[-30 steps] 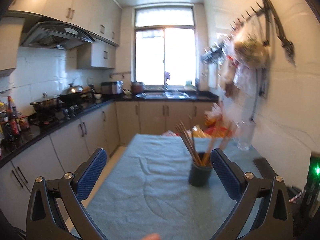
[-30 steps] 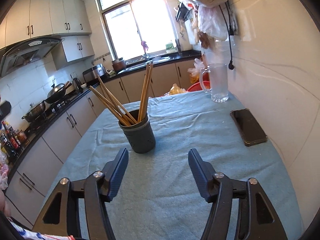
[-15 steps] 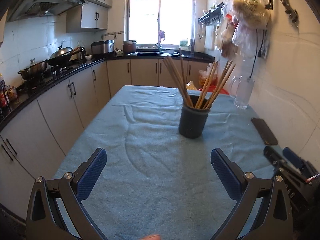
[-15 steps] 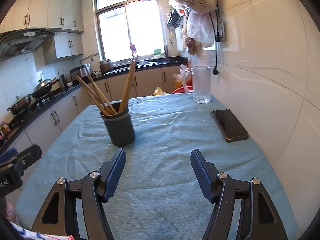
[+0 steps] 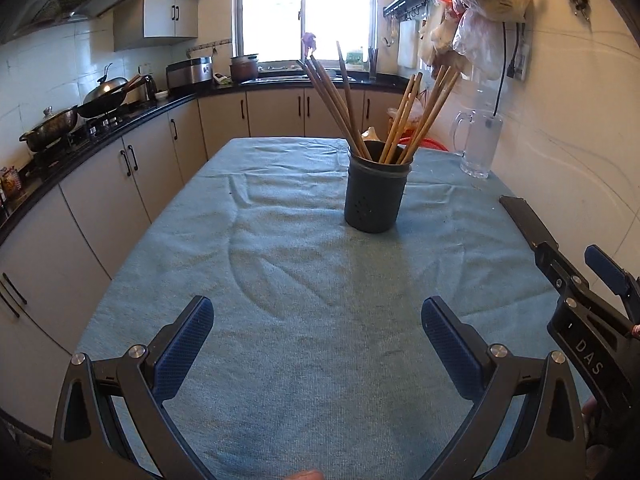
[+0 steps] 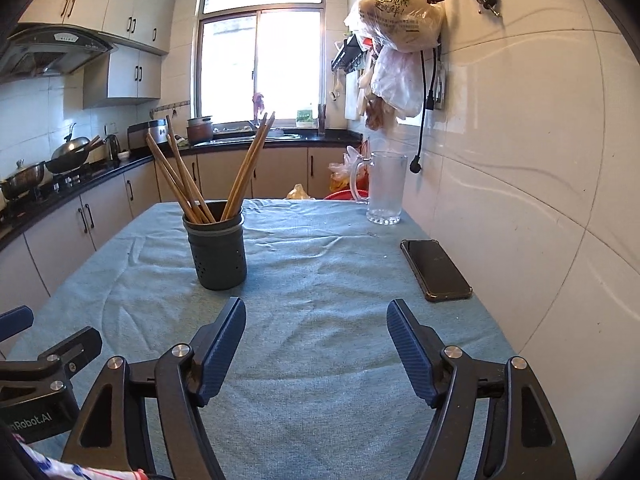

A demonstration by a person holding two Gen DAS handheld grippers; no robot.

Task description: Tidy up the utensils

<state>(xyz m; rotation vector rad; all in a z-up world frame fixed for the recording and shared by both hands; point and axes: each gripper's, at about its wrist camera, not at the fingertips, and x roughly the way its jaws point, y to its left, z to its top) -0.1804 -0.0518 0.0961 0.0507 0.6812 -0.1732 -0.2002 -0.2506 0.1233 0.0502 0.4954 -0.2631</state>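
A dark grey utensil holder stands upright on the table's blue cloth with several wooden chopsticks fanned out of it. My left gripper is open over the near cloth, well short of the holder, nothing between its fingers. My right gripper hangs over the cloth in front and to the right of the holder; its jaws are opening with nothing between them. The right gripper also shows at the right edge of the left wrist view.
A black phone lies on the cloth near the tiled wall. A glass mug stands at the far right corner. Plastic bags hang on the wall above. Counters with pots run along the left.
My left gripper has come down and tilted toward the table, so the holder now sits nearer the middle of its view. The right gripper has rolled level, turned slightly right, and its jaws have widened.
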